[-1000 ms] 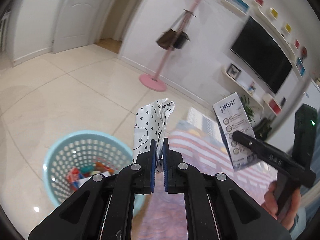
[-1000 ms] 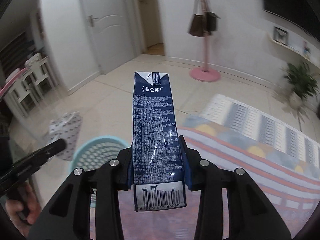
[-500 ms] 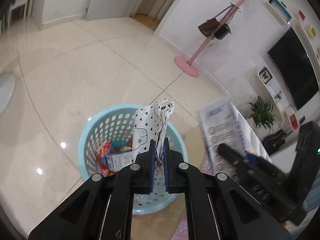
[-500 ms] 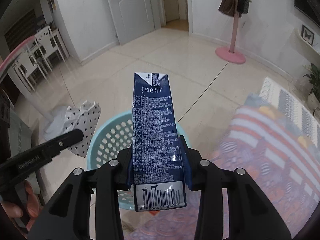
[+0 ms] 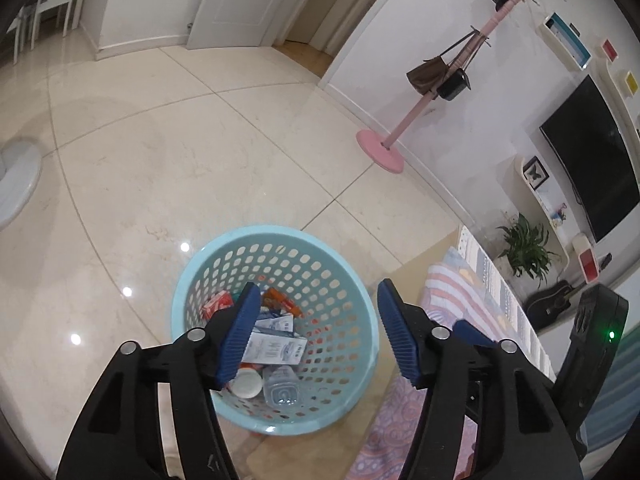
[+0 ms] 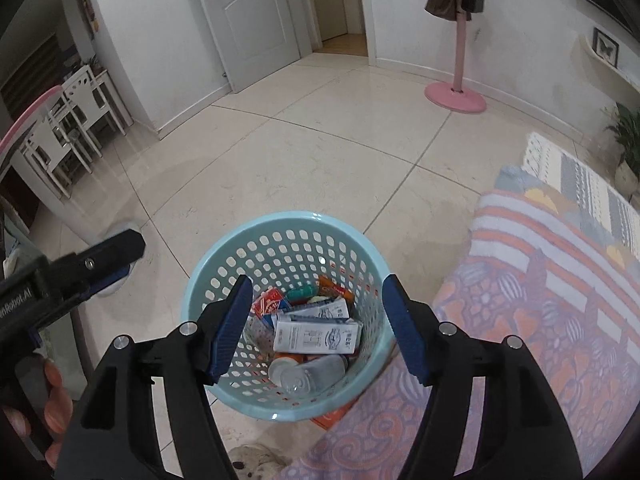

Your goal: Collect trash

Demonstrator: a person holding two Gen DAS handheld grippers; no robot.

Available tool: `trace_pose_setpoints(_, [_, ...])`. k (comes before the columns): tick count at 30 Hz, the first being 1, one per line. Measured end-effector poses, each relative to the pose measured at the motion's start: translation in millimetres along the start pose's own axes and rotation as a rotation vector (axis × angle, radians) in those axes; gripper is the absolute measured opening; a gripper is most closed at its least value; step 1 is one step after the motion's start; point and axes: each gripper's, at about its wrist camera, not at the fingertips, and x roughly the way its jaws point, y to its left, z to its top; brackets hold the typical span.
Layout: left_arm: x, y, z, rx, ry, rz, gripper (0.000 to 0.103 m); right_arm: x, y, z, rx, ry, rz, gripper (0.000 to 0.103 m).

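Observation:
The light blue perforated basket [image 5: 280, 232] [image 6: 288, 218] stands on the tiled floor right under both grippers. My left gripper [image 5: 319, 286] hangs over its mouth, jaws opening, nothing between them. My right gripper [image 6: 317, 279] is the same, jaws opening and empty. White-and-blue milk cartons [image 6: 316, 336] [image 5: 276, 348] lie in the basket with a clear plastic bottle [image 6: 308, 372], red packets [image 6: 270, 300] and other scraps. A speckled piece [image 6: 258, 334] lies left of the cartons, half hidden by my finger. The left gripper's side [image 6: 100, 256] shows in the right wrist view.
A striped, patterned rug [image 6: 540, 300] touches the basket's right side. A pink coat stand [image 5: 380, 152] with bags is beyond, near the wall. A whitish spotted scrap [image 6: 256, 460] lies outside the basket at the near edge. Open tile floor [image 5: 200, 160] spreads behind and left.
Both grippers came down over the basket and opened. The heart-patterned paper has left the left jaws and the dark blue milk carton has left the right jaws.

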Motion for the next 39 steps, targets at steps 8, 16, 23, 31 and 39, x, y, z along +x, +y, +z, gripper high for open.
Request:
trace_pose_setpoints(8, [-25,-30,-13,0.103,-0.058,-0.024,0.069,-59,-14,-28,0.027,-0.074,-0.065,0.066])
trace_pose_setpoints(16, [-85,-81,-52,0.222,-0.144,-0.041,0.075,-147,-26,-73,0.088,-0.258,-0.176,0.073])
trace_pose_setpoints(23, [-115,-100,-103,0.285,-0.284,-0.016,0.080,-213,-31,-123,0.153,-0.525,-0.276,0.082])
trace_pose_setpoints(31, [-117,-105,-143,0.365,-0.416,0.092,0.081,-214,-22,-146,0.091,-0.567,-0.332,0.082])
trace_pose_setpoints(39, [-120,-110,-137,0.374,-0.469,0.136,0.087,-202,-30,-145,0.101,-0.540,-0.254,0.082])
